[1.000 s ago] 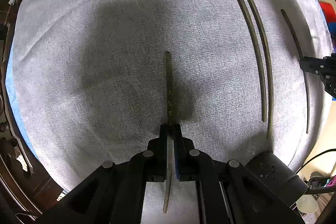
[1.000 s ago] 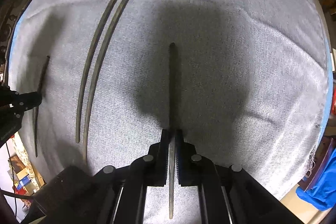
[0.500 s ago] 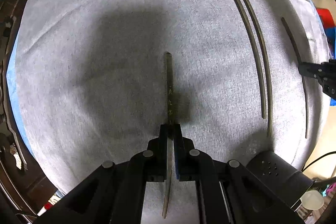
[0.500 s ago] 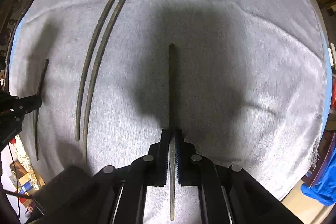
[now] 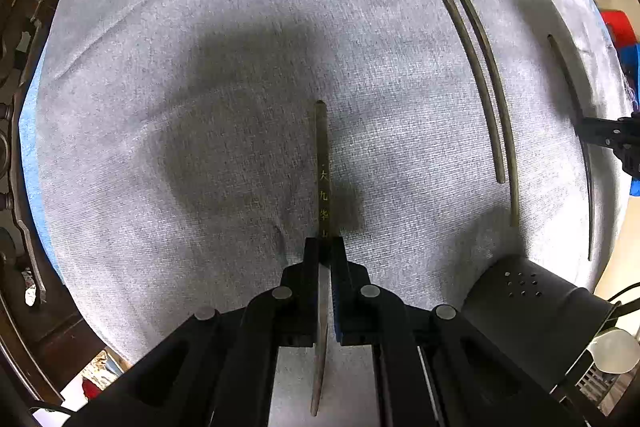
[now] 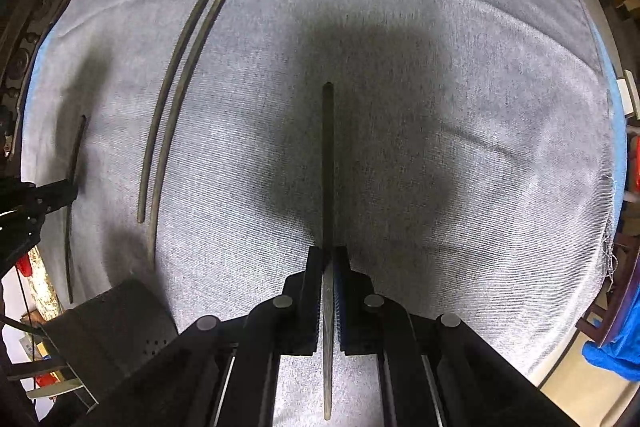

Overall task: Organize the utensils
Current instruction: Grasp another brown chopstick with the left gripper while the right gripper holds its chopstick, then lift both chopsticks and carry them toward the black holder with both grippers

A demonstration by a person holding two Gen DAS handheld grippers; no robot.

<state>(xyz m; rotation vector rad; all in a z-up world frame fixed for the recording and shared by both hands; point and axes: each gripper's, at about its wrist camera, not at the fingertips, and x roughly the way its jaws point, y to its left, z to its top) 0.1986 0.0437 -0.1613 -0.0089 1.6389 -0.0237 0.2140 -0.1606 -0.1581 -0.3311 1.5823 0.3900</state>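
Note:
My left gripper (image 5: pixel 325 247) is shut on a dark chopstick (image 5: pixel 322 155) with gold characters and holds it over the grey cloth (image 5: pixel 200 27). My right gripper (image 6: pixel 328 255) is shut on a plain dark chopstick (image 6: pixel 328 155) in the same way. A pair of chopsticks (image 5: pixel 476 67) lies side by side on the cloth between the two grippers, and shows in the right wrist view as the pair (image 6: pixel 176 87). Each view catches the other gripper at its edge: the right gripper (image 5: pixel 588 131) and the left gripper (image 6: pixel 68 193), each with its stick.
A black perforated holder (image 5: pixel 528 299) stands at the cloth's near edge between the grippers, the same holder (image 6: pixel 116 327) showing in the right wrist view. Dark carved wood (image 5: pixel 16 107) borders the cloth on the left. Blue fabric (image 6: pixel 616 347) hangs off to the right.
Both grippers have slid together toward the near edge of the cloth, each still holding its chopstick. The lying pair now sits higher in both views.

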